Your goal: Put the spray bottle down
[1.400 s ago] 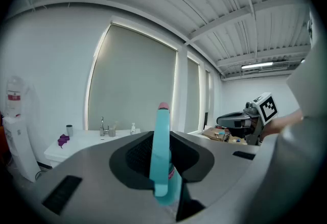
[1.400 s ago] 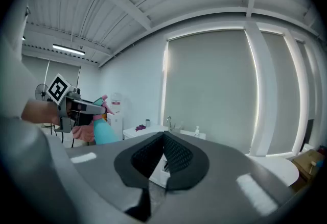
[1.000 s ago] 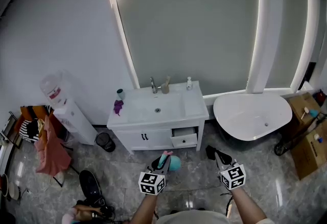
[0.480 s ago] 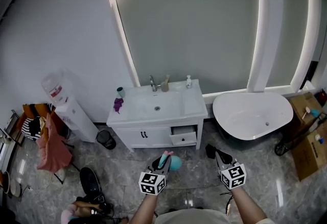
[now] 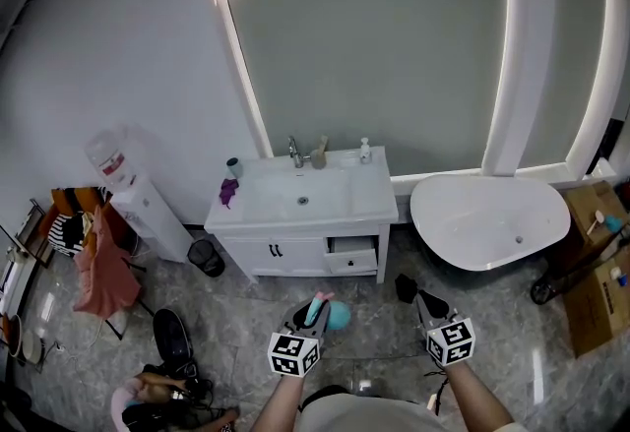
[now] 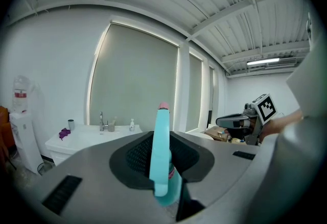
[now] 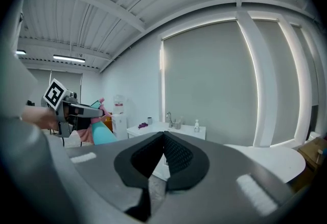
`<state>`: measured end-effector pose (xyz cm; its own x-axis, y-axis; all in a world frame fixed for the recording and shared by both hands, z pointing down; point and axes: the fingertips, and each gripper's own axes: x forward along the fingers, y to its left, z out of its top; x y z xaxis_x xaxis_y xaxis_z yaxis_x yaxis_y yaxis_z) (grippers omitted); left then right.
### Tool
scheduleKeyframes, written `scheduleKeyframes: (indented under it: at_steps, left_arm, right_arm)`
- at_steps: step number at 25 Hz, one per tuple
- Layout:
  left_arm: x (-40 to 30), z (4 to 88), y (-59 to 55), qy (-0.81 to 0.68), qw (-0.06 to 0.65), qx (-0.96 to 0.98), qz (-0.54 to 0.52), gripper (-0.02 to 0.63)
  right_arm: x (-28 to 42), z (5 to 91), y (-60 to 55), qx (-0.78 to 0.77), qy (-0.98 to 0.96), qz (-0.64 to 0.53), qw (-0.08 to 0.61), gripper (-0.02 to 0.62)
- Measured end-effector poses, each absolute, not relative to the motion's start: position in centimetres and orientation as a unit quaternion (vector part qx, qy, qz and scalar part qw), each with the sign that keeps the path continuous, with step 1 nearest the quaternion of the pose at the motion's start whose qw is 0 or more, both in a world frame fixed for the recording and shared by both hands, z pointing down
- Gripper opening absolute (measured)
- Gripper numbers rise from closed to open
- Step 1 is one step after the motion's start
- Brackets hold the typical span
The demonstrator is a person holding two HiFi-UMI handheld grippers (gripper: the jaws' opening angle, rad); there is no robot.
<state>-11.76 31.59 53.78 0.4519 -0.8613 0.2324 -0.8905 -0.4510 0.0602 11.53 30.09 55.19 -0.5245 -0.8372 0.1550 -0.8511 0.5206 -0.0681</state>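
A teal spray bottle (image 5: 330, 312) with a pink tip is clamped in my left gripper (image 5: 313, 307), low in the head view over the grey floor. In the left gripper view the spray bottle (image 6: 161, 159) stands upright between the two dark pads, its pink tip up. My right gripper (image 5: 406, 288) hovers to the right at the same height. In the right gripper view the right gripper (image 7: 164, 137) has its pads together with nothing between them. That view also shows the left gripper (image 7: 76, 110) and the spray bottle (image 7: 103, 135) at the left.
A white vanity (image 5: 369, 209) with a basin, tap, small bottles and a half-open drawer stands ahead against the wall. To its right is a white bathtub (image 5: 487, 218), with cardboard boxes (image 5: 596, 273) beyond. On the left stand a water dispenser (image 5: 138, 204), a black bin (image 5: 206, 256) and hanging clothes (image 5: 94, 273).
The vanity has slid slightly lower in the head view as I move towards it. Both grippers keep their places in the view, and the bottle stays held.
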Motion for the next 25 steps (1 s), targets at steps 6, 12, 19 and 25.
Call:
scheduleKeyframes:
  at_steps: [6, 12, 19, 25]
  left_arm:
    - [-10.7, 54.5, 30.7, -0.521, 0.099, 0.844, 0.081, 0.077]
    - [-10.9, 55.3, 27.8, -0.523, 0.102, 0.843, 0.079, 0.077]
    - [-11.9, 55.3, 21.3, -0.514, 0.105, 0.848, 0.074, 0.077]
    - [-12.9, 54.7, 14.3, -0.49, 0.106, 0.862, 0.081, 0.077]
  right_arm:
    - [12.4, 55.4, 28.9, 0.477, -0.875, 0.069, 0.053, 0.011]
    - [12.3, 56.2, 26.1, 0.475, -0.876, 0.066, 0.058, 0.011]
    - [11.5, 56.2, 20.3, 0.488, -0.867, 0.069, 0.07, 0.011]
    - [9.7, 56.3, 13.7, 0.497, -0.86, 0.081, 0.085, 0.011]
